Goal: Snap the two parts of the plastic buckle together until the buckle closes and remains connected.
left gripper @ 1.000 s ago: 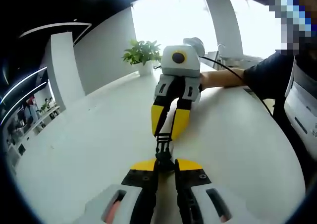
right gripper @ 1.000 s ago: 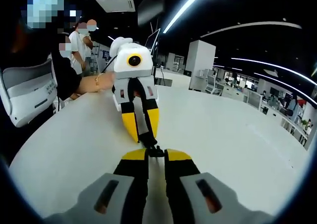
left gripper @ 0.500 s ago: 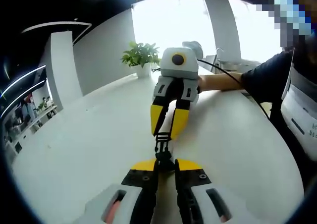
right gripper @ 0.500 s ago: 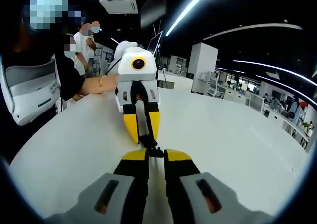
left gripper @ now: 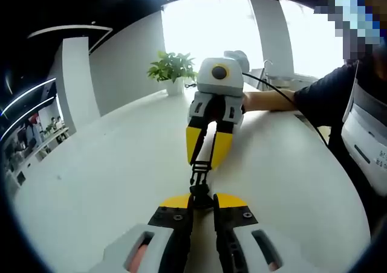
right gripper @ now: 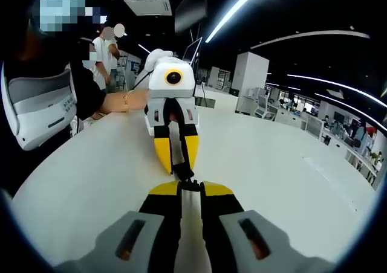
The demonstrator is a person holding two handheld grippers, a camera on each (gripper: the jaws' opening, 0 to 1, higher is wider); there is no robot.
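In the left gripper view the left tool [left gripper: 202, 200] rises from 6 o'clock with its 2 yellow-tipped jaws drawn narrow, pinched on the near end of the black plastic buckle [left gripper: 200, 179]. The buckle runs straight up toward 12 o'clock over the white counter [left gripper: 109, 182], and its far end sits between the yellow jaws of the right tool [left gripper: 204, 159], which points back down at the camera and is closed on that end. The 2 tools face each other tip to tip, near one another, with the buckle bridging the short gap between them; whether its 2 halves are fully locked is too small to tell. Behind the right tool a person's hand [left gripper: 266, 99] and dark sleeve [left gripper: 329, 92] reach in from 3 o'clock, and a potted plant [left gripper: 173, 70] stands on the counter's far edge at about 11 o'clock. In the right gripper view the arrangement is mirrored — the right tool [right gripper: 191, 188] comes up from 6 o'clock, jaws narrow on the buckle [right gripper: 184, 177], and the left tool [right gripper: 176, 162] hangs over it at 12 o'clock, its jaws gripping the other end. A person's forearm [right gripper: 121, 101] enters from 9 o'clock above the counter [right gripper: 290, 188], and another person [right gripper: 104, 46] stands farther back at 10 o'clock.
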